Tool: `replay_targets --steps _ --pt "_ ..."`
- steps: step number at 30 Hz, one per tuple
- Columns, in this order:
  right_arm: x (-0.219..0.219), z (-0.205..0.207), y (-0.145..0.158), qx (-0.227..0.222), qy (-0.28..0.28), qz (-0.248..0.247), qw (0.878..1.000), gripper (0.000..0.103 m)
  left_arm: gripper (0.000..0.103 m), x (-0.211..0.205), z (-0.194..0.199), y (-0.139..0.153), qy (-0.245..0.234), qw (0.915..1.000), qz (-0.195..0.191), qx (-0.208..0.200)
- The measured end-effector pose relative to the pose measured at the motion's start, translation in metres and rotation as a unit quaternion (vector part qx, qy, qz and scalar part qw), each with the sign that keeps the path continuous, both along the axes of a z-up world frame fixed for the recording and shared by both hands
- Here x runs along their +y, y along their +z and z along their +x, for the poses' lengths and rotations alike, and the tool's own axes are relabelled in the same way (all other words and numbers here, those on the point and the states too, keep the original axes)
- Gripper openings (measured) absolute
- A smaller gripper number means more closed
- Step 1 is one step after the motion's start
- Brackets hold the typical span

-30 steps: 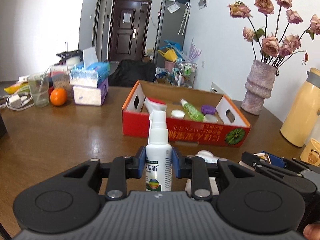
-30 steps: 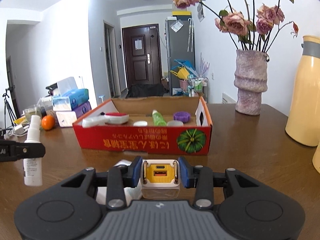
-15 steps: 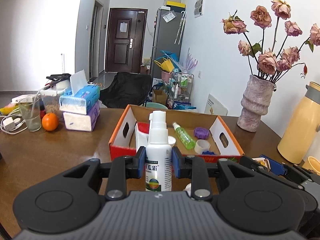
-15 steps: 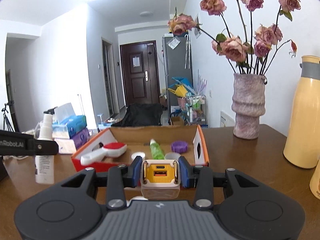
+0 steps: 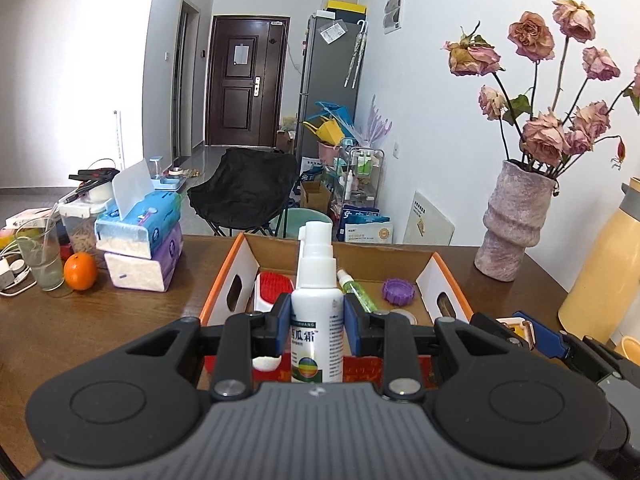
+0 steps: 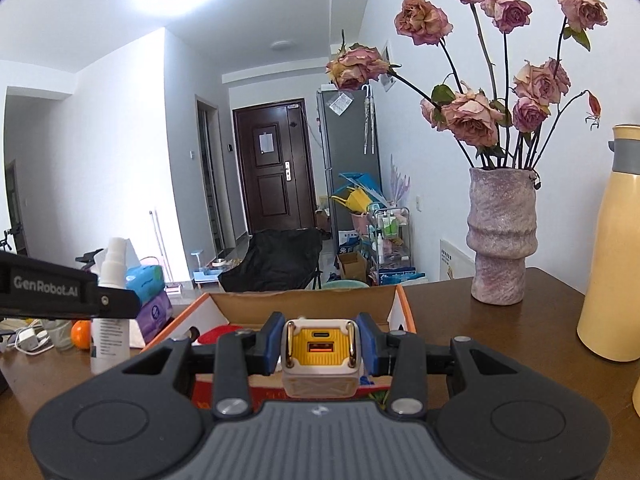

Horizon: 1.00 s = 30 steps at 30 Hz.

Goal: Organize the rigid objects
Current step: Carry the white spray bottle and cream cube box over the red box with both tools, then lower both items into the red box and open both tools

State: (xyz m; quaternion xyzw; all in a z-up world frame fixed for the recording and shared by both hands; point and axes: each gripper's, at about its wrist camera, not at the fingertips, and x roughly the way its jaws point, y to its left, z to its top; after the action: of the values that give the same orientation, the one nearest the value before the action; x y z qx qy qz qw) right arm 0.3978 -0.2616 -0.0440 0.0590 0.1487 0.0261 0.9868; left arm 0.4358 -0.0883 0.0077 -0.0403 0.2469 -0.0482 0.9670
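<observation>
Entry: two items in transit to the open red-and-orange cardboard box [image 5: 448, 280], which sits mid-surface on the brown wooden surface [image 5: 80, 320], nearer its far edge. Left claw [image 5: 317, 330]: pressed onto a white plastic spray bottle with a pump nozzle [image 5: 317, 320], pinched at mid-body between both blue pads, bottle upright, lifted off the surface and held over the box's near wall. Right claw [image 6: 324, 346]: pinching a small cream-and-yellow cube charger with gold prongs [image 6: 322, 354], port face forward, likewise carried above the box's near edge. Box contents on view: red-and-white brush-like item [image 5: 270, 286] at the left end, green slim bottle [image 5: 356, 290] in the middle, purple ribbed screw cap [image 5: 397, 291] toward the right end. Step in hand, as judged: carry phase, both pieces held at once, neither yet placed. Next move calls for advancing each claw past the near wall, lowering into bare floor between the items already inside, then spreading the jaws; the tall bottle may need laying down, or it could topple. Pose: both claws level, pointing forward across the surface toward the far edge, left one beside the right, with the left claw's arm crossing the left margin of the right wrist view.
</observation>
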Motion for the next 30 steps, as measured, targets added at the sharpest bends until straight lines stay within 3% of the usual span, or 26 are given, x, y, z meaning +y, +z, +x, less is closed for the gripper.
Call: replay_targets --steps 17,30 --pt "-0.012 0.064 -0.002 0.0 -0.004 0.023 1.0 0.038 0.028 -0.016 0.068 -0.008 0.01 0.9998 0.008 0.015" --pt "-0.016 0.117 -0.012 0.012 0.0 0.018 1.0 0.038 0.028 -0.02 0.123 -0.031 0.025 0.9992 0.011 0.03"
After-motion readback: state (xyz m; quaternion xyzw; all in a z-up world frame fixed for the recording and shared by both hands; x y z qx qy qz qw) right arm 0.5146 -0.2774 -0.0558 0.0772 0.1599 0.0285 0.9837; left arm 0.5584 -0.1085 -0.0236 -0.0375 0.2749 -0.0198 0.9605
